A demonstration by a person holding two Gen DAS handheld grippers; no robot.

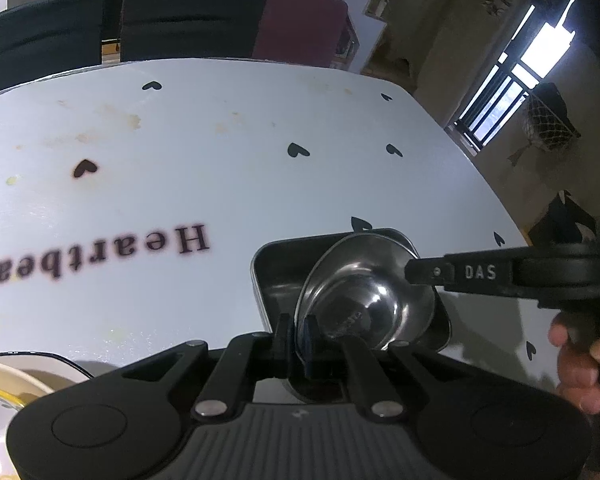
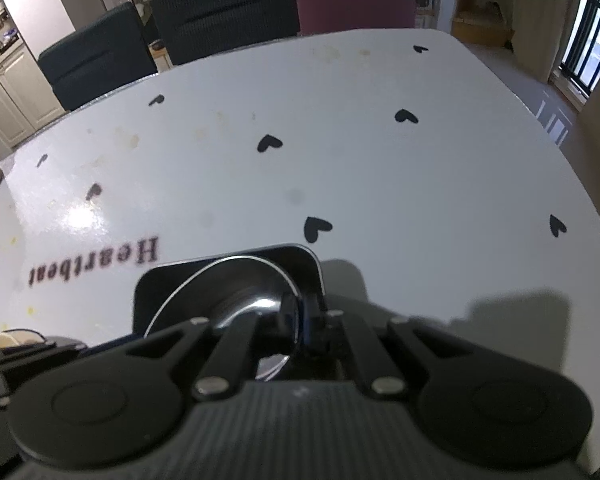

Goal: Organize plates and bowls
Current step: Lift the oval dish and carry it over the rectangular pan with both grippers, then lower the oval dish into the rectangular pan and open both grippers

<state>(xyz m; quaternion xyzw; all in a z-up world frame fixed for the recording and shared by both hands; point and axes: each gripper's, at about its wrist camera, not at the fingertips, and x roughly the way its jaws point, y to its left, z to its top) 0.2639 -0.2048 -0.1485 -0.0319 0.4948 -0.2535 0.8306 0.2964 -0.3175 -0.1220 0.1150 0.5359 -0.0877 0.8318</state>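
Observation:
A round steel bowl point(image 1: 364, 292) sits tilted in a dark rectangular metal tray point(image 1: 276, 276) on the white table. My left gripper point(image 1: 298, 334) is shut on the bowl's near rim. My right gripper point(image 1: 414, 272) reaches in from the right and pinches the bowl's far-right rim. In the right wrist view the same bowl point(image 2: 228, 292) lies in the tray point(image 2: 152, 292), and my right gripper point(image 2: 302, 320) is shut on its rim. Both grippers hold the bowl at once.
The white table point(image 2: 340, 168) carries black hearts and the word "Heartbeat". A cream bowl with a black rim point(image 1: 8, 380) sits at the near left; it also shows in the right wrist view point(image 2: 8, 338). Dark chairs point(image 1: 188, 20) stand behind the table's far edge.

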